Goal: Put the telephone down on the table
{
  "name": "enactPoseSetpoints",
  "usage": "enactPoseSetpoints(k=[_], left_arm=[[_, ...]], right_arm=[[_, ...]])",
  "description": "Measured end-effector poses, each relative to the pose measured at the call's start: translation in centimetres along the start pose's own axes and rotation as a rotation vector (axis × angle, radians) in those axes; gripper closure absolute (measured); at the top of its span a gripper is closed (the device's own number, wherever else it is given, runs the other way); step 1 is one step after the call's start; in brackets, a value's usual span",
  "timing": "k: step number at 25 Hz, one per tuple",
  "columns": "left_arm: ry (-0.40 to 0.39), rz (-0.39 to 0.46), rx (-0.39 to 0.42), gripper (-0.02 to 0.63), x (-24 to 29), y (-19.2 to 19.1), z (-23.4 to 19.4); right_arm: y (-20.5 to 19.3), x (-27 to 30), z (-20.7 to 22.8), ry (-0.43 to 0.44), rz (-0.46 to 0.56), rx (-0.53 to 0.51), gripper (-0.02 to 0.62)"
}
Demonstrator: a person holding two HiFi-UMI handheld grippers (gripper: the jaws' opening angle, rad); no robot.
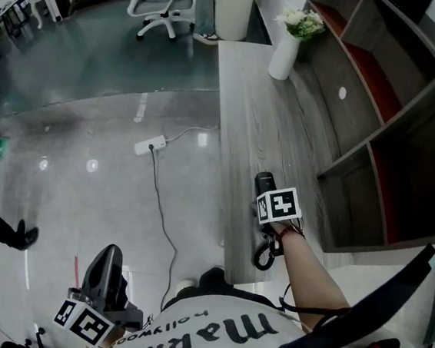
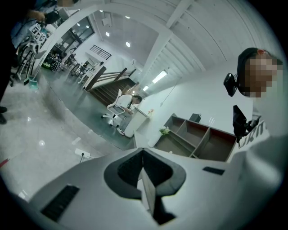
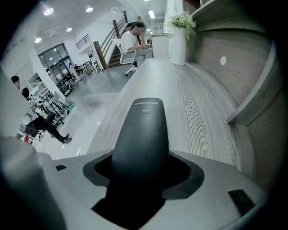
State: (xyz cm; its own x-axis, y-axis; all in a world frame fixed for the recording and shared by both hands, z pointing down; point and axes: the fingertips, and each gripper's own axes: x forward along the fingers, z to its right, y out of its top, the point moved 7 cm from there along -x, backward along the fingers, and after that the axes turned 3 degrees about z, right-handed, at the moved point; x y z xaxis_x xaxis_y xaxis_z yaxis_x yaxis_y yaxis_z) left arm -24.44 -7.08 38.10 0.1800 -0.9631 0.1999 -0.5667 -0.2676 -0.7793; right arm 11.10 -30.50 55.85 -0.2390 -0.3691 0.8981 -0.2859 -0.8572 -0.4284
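The black telephone handset [image 1: 263, 183] [image 3: 143, 134] lies lengthwise near the front edge of the grey wooden table [image 1: 246, 118] [image 3: 198, 103]. My right gripper [image 1: 267, 198] [image 3: 141, 168] comes down steeply on its near end. The handset fills the gap between the widely spread jaws, and whether it rests on the wood I cannot tell. A black coiled cord [image 1: 264, 255] hangs below the marker cube, off the table's front end. My left gripper [image 1: 107, 264] [image 2: 143, 155] hangs low at the left over the floor. Its jaws meet at a seam with nothing between them.
A white vase of flowers [image 1: 286, 53] [image 3: 179, 38] stands at the far end of the table. An open shelf unit [image 1: 385, 125] runs along the table's right side. On the floor to the left lie a power strip [image 1: 150, 145] and its cable. An office chair [image 1: 159, 9] stands far back.
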Motion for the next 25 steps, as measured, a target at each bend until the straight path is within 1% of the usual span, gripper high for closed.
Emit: enactPoseSetpoints(k=[5, 12, 17, 22, 25], left_arm=[[0.003, -0.001, 0.003, 0.596, -0.04, 0.20, 0.01], [0.006, 0.001, 0.006, 0.597, -0.01, 0.32, -0.15], [0.013, 0.013, 0.013, 0.597, -0.16, 0.56, -0.27], [0.011, 0.011, 0.010, 0.597, -0.14, 0.40, -0.45], [0.009, 0.007, 0.010, 0.597, -0.01, 0.35, -0.27]], right_arm=[[-0.08, -0.01, -0.26, -0.027, 0.006, -0.023, 0.291], [-0.17, -0.02, -0.27, -0.029, 0.016, -0.030, 0.290], [-0.34, -0.22, -0.46, -0.038, 0.054, -0.034, 0.287], [-0.55, -0.15, -0.58, -0.044, 0.065, -0.043, 0.287], [-0.51, -0.23, -0.36, -0.051, 0.075, -0.060, 0.261]])
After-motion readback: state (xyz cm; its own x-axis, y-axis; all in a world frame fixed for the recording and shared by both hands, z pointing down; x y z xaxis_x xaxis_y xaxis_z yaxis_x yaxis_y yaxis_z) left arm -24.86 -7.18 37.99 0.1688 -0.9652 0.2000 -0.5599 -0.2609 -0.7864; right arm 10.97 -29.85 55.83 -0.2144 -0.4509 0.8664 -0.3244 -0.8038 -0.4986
